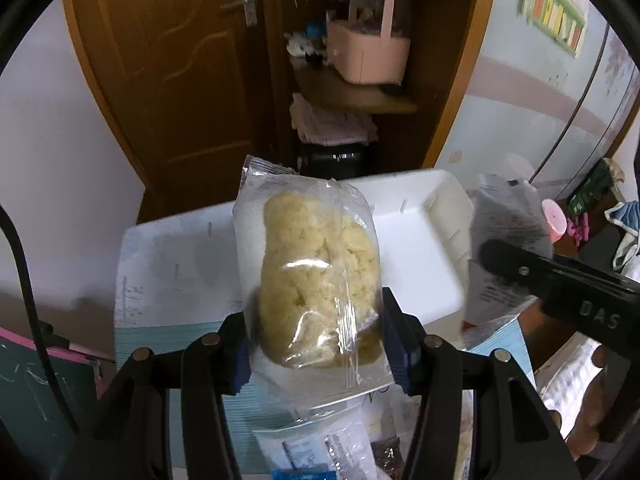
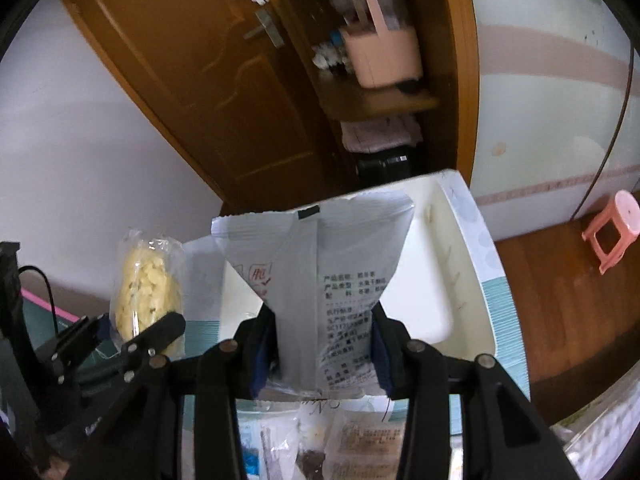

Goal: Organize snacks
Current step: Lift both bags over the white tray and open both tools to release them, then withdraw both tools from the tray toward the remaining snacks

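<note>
My left gripper [image 1: 318, 344] is shut on a clear packet of pale yellow puffed snack [image 1: 316, 276], held upright above the white storage box [image 1: 416, 232]. My right gripper [image 2: 324, 344] is shut on a grey-white printed snack packet [image 2: 332, 276], held over the same white box [image 2: 452, 264]. The right gripper and its packet show at the right of the left wrist view [image 1: 504, 248]. The left gripper with the yellow packet shows at the left of the right wrist view [image 2: 148, 292].
Several loose snack packets [image 1: 328, 448] lie below the grippers near the front. A brown door [image 1: 168, 80] and a shelf with a pink basket [image 1: 368, 52] stand behind. A pink stool [image 2: 612, 228] stands on the wooden floor at right.
</note>
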Demonstrator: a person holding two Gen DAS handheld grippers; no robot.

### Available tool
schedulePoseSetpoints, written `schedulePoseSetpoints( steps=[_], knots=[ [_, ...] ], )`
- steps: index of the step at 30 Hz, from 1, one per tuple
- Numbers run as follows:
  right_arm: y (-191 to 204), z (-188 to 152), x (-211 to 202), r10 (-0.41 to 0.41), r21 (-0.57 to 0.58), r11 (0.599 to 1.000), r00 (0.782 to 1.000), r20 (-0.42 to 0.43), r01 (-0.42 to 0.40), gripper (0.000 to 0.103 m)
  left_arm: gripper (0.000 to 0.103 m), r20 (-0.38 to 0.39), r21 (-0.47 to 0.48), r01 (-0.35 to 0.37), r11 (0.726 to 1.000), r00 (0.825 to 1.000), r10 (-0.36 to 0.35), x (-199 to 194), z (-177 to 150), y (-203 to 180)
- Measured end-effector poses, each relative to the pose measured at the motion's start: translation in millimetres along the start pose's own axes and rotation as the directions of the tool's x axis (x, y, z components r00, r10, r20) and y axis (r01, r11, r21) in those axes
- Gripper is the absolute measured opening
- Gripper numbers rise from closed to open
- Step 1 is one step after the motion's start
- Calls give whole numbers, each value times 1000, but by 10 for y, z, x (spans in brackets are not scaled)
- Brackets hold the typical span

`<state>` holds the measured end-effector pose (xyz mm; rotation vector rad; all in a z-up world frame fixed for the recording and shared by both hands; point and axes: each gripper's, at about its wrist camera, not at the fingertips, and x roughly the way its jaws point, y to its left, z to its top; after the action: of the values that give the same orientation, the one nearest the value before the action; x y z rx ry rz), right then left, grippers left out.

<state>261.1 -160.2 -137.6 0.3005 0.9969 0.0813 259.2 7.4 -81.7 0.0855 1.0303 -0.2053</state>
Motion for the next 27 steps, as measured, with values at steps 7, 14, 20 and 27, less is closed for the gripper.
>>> schedulePoseSetpoints(
  steps=[7,14,20,27],
  knots=[
    [-147,-24,537,-72,-10,997,991,-117,71,44,62,-67,58,-53,997,996,57,442,-19,-276],
    [-279,-105,624,-56,-2,998,991,-124,57,89,89,-83,101,-92,991,991,101,629,-30,-445],
    [-306,-151,418,-43,-11,999,996,-74,43,90,97,-67,68,-78,995,994,82,483,-60,-434],
    [-369,-222,135,-22,9,1000,1000,-16,22,90,103,-35,24,-79,997,996,79,247,-156,-446]
  ],
)
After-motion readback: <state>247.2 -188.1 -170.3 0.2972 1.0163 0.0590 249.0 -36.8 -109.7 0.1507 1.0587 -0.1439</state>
